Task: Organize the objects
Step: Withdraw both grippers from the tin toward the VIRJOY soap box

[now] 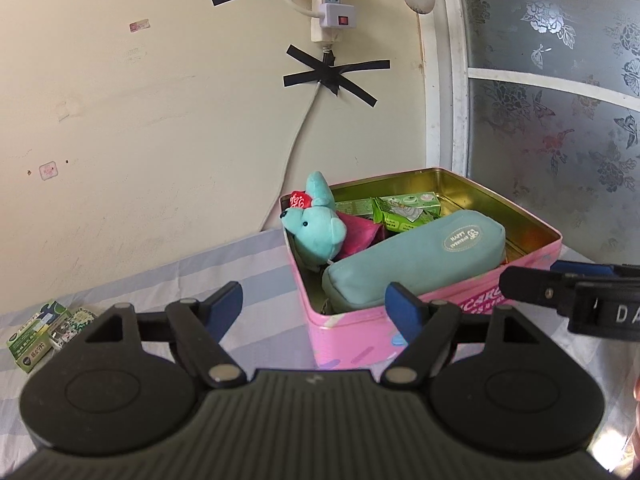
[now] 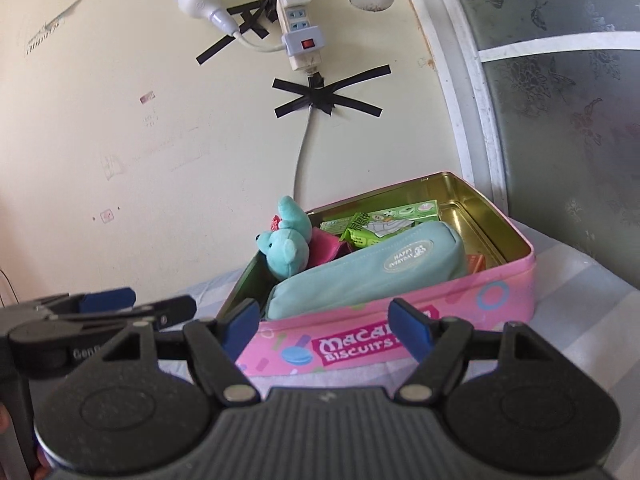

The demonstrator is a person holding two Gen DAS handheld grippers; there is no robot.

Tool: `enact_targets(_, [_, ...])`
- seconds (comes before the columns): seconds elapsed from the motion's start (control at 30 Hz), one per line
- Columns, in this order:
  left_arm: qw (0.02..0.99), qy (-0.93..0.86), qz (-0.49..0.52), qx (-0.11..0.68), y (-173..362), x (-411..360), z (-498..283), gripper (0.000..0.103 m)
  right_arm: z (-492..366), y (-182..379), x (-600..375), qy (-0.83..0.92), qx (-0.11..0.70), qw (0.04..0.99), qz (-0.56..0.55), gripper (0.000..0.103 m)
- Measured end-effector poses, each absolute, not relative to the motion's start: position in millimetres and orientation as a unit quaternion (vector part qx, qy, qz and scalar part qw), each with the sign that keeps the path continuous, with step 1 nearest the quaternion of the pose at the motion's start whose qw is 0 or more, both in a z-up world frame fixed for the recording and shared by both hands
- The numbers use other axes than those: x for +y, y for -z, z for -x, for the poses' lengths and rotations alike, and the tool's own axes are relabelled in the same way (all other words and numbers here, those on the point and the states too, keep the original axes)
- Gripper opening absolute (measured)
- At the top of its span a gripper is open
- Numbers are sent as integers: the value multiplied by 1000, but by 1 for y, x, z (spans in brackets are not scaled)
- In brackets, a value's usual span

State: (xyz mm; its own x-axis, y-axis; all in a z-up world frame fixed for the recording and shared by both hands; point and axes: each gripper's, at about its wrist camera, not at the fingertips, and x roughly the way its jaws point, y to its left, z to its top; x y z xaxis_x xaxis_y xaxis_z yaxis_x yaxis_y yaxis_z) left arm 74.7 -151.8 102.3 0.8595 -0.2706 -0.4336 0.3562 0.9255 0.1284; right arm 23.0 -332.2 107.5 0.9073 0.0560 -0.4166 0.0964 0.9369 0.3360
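A pink biscuit tin (image 1: 352,340) (image 2: 500,300) stands open on the striped bedsheet. In it lie a teal pencil case (image 1: 416,260) (image 2: 360,276), a teal plush bear (image 1: 316,228) (image 2: 286,250), a magenta pouch (image 1: 360,232) and green packets (image 1: 400,210) (image 2: 380,220). My left gripper (image 1: 316,310) is open and empty, just in front of the tin's near left corner. My right gripper (image 2: 326,330) is open and empty, in front of the tin's long side. Each gripper shows at the edge of the other's view.
Two green and white boxes (image 1: 36,336) lie on the sheet at the far left. A cream wall with a taped power strip (image 1: 330,8) and cable rises behind the tin. A frosted glass door (image 1: 560,100) stands at the right.
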Motion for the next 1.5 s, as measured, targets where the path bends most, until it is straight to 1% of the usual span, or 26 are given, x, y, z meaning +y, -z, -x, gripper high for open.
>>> enact_targets(0.37, [957,165,-104,215,-90,-143,-59,80,-5,-117,-317,9,198,965,-172,74])
enact_targets(0.5, [958,162,-106,212,-87,-140,-57,86,-6,-116,-314,9,201,964,-173,74])
enact_targets(0.97, [959,149,-115,211,-79,-127,-56,87,-12,-112,-313,18,208,960,-189,75])
enact_targets(1.5, [959,138,-105,223,-65,-98,-69,88,-28,-109,-289,10,228,958,-172,75])
